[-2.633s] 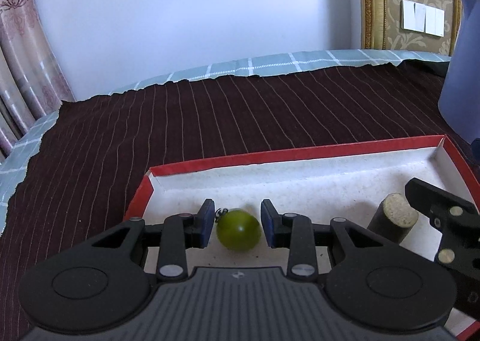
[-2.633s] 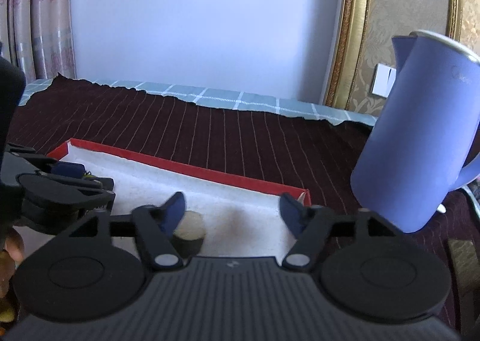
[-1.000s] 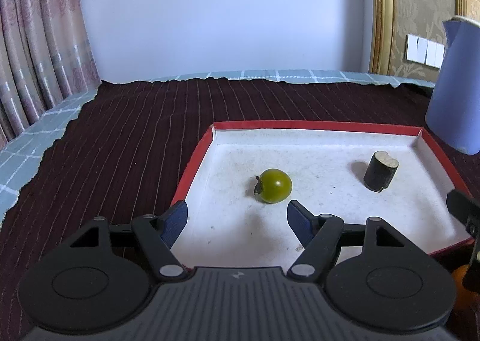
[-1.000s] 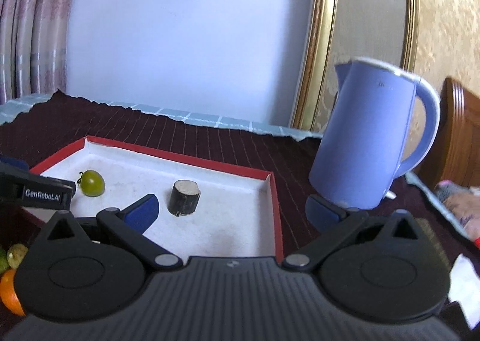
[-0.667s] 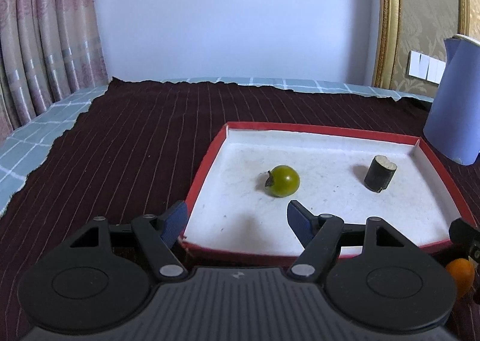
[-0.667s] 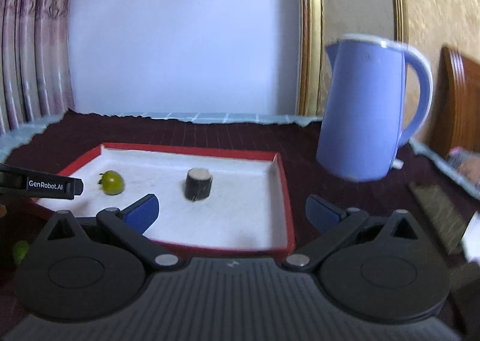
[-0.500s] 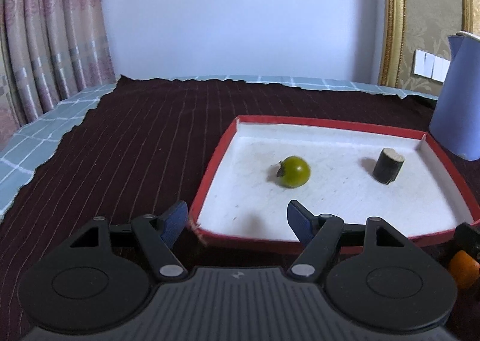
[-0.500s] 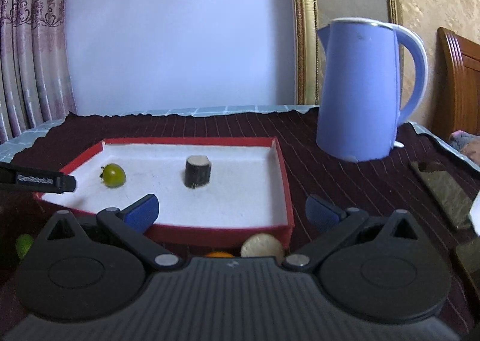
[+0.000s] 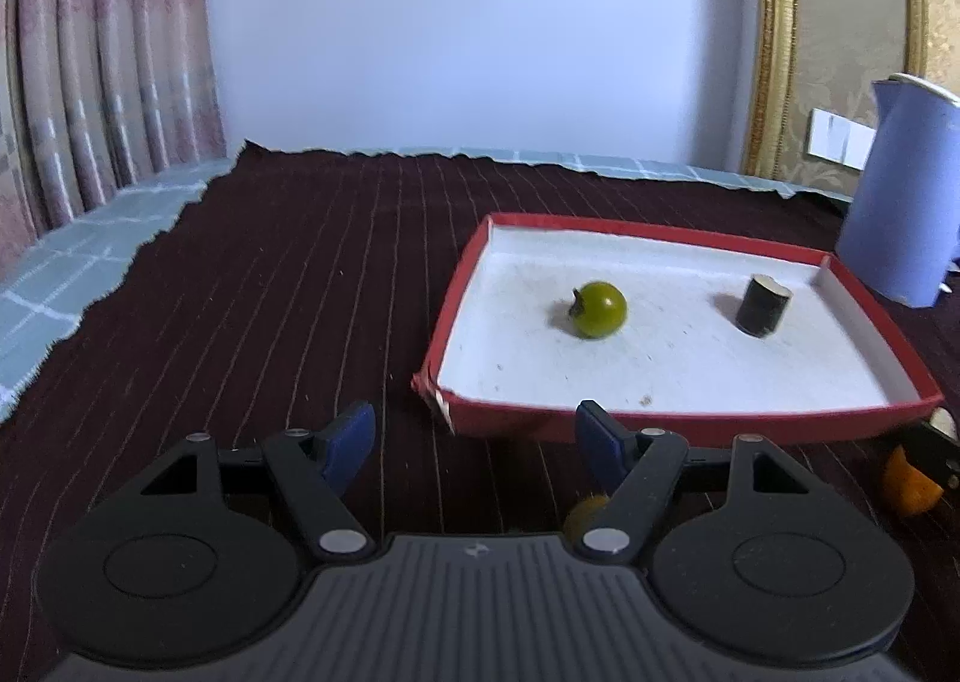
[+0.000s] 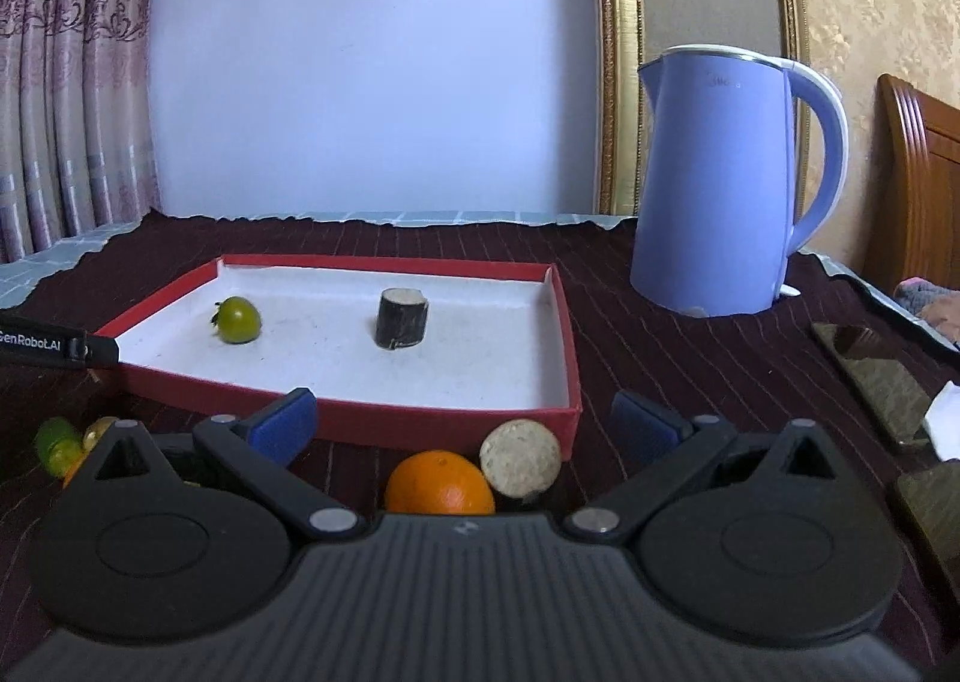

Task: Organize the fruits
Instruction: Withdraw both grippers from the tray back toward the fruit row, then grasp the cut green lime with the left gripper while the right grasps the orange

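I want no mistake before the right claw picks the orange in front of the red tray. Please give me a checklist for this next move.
1. Right claw open: ok.
2. Orange between its fingers, unheld: ok.
3. Pale-ended cylinder piece touches the orange, may get nudged: not ok.
4. Red tray has free floor beside green tomato: ok.
5. Left claw open, apart from orange: ok.
6. Orange's far side clear: cannot tell.

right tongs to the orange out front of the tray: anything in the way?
Nothing visible. The orange lies on the cloth between the open right tongs, just ahead of the body. A pale-faced cut piece sits against its right side, and the red tray wall stands right behind both.
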`<state>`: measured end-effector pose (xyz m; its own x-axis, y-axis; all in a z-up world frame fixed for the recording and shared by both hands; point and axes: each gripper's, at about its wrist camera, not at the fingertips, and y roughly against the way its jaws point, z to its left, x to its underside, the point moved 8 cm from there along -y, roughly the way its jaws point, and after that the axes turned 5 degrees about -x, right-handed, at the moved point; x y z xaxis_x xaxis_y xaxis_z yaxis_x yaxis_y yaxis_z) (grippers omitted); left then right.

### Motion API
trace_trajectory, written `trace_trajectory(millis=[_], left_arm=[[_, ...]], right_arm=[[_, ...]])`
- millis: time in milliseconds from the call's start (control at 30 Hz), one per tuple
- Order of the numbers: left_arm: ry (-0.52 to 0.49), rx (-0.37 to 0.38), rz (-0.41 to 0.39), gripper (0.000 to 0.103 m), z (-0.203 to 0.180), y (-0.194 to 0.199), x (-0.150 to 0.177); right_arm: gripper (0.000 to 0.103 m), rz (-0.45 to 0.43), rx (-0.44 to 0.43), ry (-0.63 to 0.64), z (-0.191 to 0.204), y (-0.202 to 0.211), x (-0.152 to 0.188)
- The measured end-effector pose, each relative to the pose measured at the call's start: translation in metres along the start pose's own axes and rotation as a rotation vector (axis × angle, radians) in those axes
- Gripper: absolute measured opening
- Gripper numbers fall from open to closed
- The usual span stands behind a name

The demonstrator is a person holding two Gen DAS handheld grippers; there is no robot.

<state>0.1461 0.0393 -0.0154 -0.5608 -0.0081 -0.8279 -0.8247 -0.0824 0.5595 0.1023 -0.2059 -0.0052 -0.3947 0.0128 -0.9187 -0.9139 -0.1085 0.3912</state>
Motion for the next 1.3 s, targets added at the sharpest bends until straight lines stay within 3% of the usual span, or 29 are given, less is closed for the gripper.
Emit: trace_trajectory(millis=[167,500,700,800,1033,1133,1233,1300], left_arm=[[-0.023,0.056,-0.033,0.073,0.010,0.013,0.008],[-0.212,0.142,-0.148,0.073,0.014,0.042,0.035],[-0.292,0.199,-0.086,0.073,-0.001,0.032,0.045],[-0.328,0.188,-0.044,0.073,-0.008,0.026,0.051],[-0.322,0.208,0.009,0.052,-0.015,0.012,0.050],[-0.294,0.241,0.020,0.038,-0.016,0.012,0.051],[-0.279,0.246,0.011,0.036,-0.016,0.012,0.052],[-0.274,0.239,-0.002,0.026,-0.016,0.013,0.051]], right_arm=[[0.103,0.008,-0.013,0.007,0.002,0.007,0.007],[0.103,0.015,-0.018,-0.005,0.000,0.010,0.013],[0.103,0.052,-0.023,0.031,0.006,0.005,0.018],[0.103,0.063,-0.027,0.003,0.003,0.004,0.020],[0.103,0.056,-0.020,-0.030,-0.002,0.006,0.022],[0.103,0.060,-0.025,-0.011,0.002,0.006,0.024],[0.103,0.063,-0.035,0.005,0.005,0.006,0.024],[0.103,0.062,-0.027,0.004,0.004,0.007,0.024]])
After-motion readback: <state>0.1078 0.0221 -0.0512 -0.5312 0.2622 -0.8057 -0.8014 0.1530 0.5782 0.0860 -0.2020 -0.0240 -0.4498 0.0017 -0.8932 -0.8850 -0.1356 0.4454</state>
